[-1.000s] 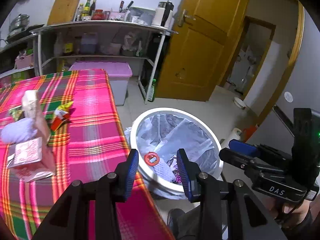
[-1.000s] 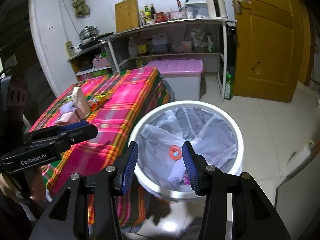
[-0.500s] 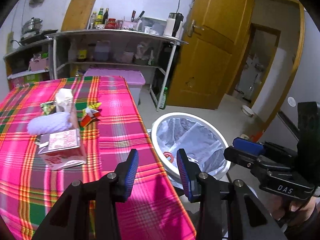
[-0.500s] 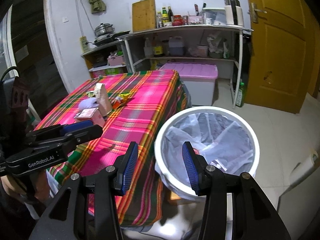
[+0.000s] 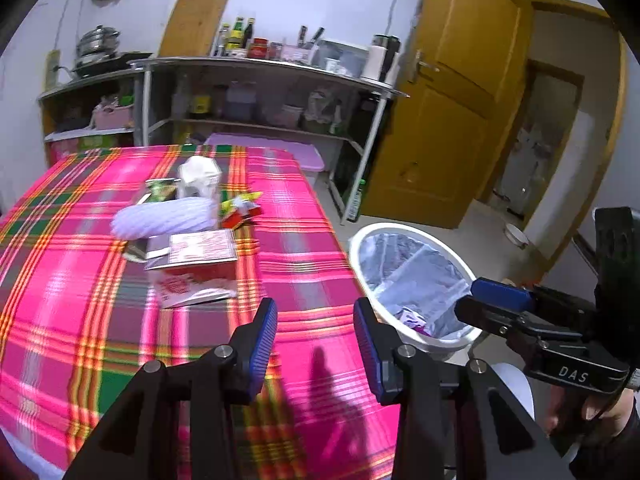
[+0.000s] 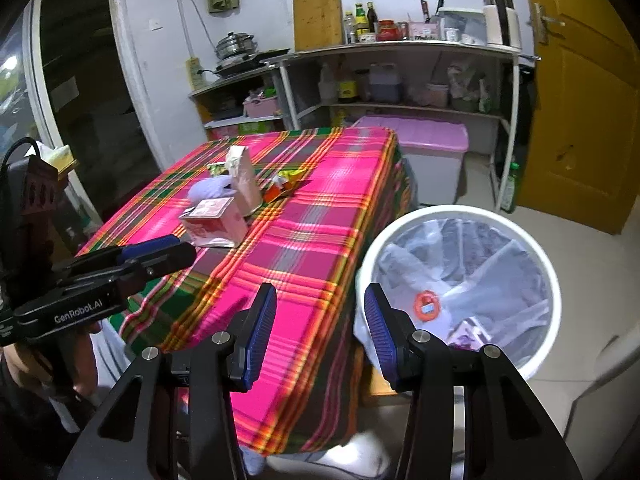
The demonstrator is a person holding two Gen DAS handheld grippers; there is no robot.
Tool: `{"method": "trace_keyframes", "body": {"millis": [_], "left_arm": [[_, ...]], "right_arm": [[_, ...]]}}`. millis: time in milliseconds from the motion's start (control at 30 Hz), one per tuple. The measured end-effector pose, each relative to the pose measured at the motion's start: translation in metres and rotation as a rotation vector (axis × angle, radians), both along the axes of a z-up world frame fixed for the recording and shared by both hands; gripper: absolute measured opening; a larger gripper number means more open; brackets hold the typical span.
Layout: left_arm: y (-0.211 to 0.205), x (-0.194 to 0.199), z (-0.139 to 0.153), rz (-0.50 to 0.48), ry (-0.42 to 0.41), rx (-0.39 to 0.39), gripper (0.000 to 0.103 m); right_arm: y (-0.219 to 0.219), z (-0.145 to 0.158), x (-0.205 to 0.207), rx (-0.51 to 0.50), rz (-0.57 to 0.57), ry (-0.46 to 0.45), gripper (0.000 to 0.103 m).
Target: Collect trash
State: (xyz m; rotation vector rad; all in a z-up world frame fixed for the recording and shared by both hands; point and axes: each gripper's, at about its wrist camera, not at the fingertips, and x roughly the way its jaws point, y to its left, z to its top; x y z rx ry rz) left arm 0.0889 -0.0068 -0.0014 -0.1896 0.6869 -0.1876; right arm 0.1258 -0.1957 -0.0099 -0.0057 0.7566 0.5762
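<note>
Trash, a pink-and-white crumpled carton [image 5: 195, 270] among wrappers, lies mid-table on the plaid cloth [image 5: 300, 248]. Both claws, left gripper [image 5: 315, 338] and right gripper [image 6: 320, 328], gape empty; a hasty reach could topple the white upright bag [image 5: 199, 178].

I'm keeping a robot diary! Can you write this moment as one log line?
left claw: open, empty | right claw: open, empty | trash pile: on tablecloth | bin: beside table

The print on the pink carton [image 5: 200, 258] near the table's [image 5: 304, 280] middle is smeared by motion blur. The white bin's [image 6: 532, 236] near rim hides behind the right tool [image 6: 320, 330], and the scraps [image 5: 412, 318] inside are too small to identify.
</note>
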Motion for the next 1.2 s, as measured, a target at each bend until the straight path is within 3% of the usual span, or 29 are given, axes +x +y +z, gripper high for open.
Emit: {"method": "trace_keyframes", "body": {"millis": [433, 533, 800, 1200], "left_arm": [[0.040, -0.003, -0.002, 0.114, 0.004, 0.013, 0.040], [0.049, -0.001, -0.004, 0.137, 0.009, 0.010, 0.046], [0.069, 0.004, -0.009, 0.179, 0.015, 0.007, 0.046], [0.101, 0.029, -0.008, 0.252, 0.024, -0.044, 0.046]], "right_arm": [[0.018, -0.004, 0.005, 0.001, 0.033, 0.025, 0.047], [0.023, -0.005, 0.008, 0.003, 0.043, 0.028, 0.047], [0.037, -0.005, 0.016, 0.001, 0.073, 0.028, 0.047], [0.057, -0.006, 0.031, -0.023, 0.099, 0.030, 0.047]]}}
